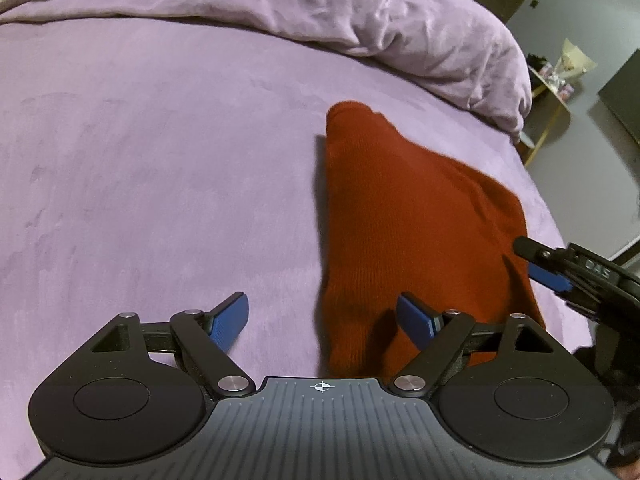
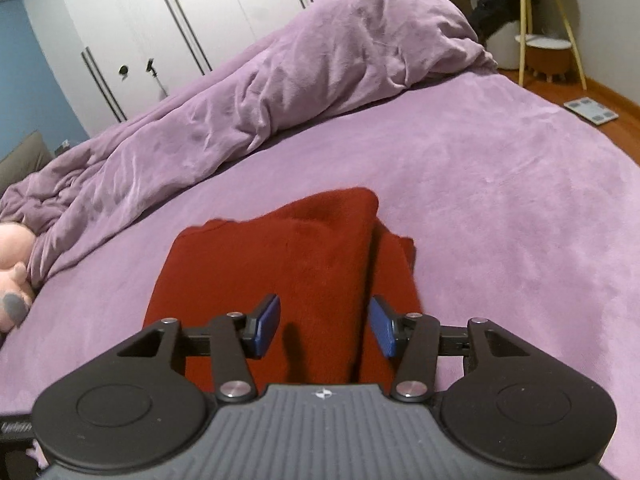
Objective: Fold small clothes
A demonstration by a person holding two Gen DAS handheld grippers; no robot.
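A dark red knit garment [image 1: 400, 220] lies folded on the purple bedsheet [image 1: 160, 160], with one layer lapped over another. My left gripper [image 1: 324, 320] stands wide open at the garment's near left edge; its right pad hovers over the red cloth and its left pad over bare sheet. In the right wrist view the same garment [image 2: 304, 256] lies just ahead. My right gripper [image 2: 324, 326] hangs over its near part, jaws partly apart, blue pads clear of the cloth with nothing pinched. The right gripper's tip [image 1: 540, 264] shows at the garment's right edge in the left wrist view.
A bunched purple duvet [image 2: 280, 92] runs along the far side of the bed. A pink plush toy [image 2: 12, 272] lies at the left. White wardrobe doors [image 2: 180, 20] stand behind. A yellow-legged side table [image 2: 548, 20] and a floor scale [image 2: 590, 110] are beyond the bed's right edge.
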